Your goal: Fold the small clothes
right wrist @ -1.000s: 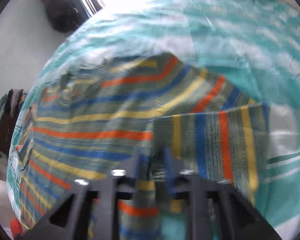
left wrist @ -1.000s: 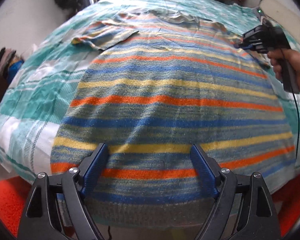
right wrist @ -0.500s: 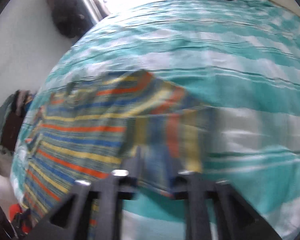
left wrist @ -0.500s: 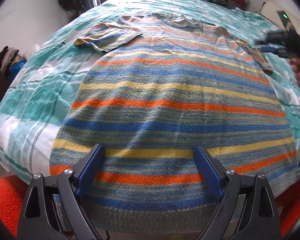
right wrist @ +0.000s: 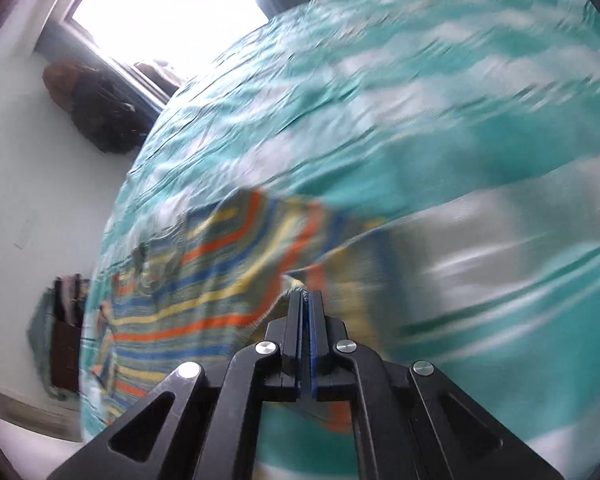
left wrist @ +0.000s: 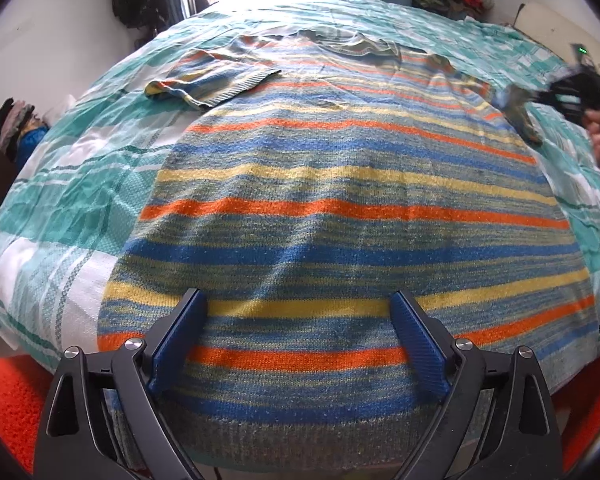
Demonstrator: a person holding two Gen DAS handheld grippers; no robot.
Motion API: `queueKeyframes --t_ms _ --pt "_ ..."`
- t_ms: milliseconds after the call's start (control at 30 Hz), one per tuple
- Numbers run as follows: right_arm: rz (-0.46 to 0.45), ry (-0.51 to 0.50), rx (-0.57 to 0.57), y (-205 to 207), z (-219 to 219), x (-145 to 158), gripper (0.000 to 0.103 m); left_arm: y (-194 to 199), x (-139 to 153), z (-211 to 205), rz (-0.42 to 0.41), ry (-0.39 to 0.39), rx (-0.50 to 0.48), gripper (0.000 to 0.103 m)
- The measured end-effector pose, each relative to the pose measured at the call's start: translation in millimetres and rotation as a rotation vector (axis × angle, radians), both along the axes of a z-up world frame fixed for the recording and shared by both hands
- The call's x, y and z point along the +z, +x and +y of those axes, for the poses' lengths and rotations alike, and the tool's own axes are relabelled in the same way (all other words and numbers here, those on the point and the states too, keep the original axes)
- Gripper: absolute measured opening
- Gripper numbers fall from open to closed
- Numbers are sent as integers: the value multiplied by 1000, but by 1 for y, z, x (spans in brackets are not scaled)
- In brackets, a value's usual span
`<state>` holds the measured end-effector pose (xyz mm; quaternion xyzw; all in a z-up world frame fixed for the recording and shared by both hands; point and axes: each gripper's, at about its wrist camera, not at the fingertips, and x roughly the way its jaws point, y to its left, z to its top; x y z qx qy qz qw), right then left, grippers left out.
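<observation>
One striped sweater [left wrist: 340,200] lies flat on the bed [left wrist: 68,184]. The left gripper [left wrist: 298,332] hovers over its hem, fingers spread wide and empty. The right gripper [right wrist: 306,300] is clenched on the sleeve [right wrist: 284,276] edge.

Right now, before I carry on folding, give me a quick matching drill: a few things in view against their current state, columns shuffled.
1. left gripper
2. right gripper
3. left sleeve
4. hem

A. shut on the right sleeve
B. folded in over the sweater's chest
C. open above the sweater's lower part
D. hanging at the near edge of the bed

Pairs: 1-C, 2-A, 3-B, 4-D
</observation>
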<state>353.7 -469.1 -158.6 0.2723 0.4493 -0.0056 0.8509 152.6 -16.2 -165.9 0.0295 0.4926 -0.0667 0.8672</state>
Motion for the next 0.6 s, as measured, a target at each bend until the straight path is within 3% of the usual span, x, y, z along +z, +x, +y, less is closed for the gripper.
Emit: queueKeyframes --t_ms 167,333,467,533,600 --pt "-4 -139 -111 -31 -68 21 2 1 1 0 9 -2 9 94" --pt "93 -203 -168 -46 -125 -2 3 1 0 -3 7 11 12 94" --pt "90 -23 -237 -72 -157 -26 6 3 0 -3 12 7 20 94" --pt "63 108 -283 -91 -166 -34 25 2 0 -4 11 9 21 94" --pt "50 256 -298 -104 -167 -43 34 3 0 -3 11 9 20 94"
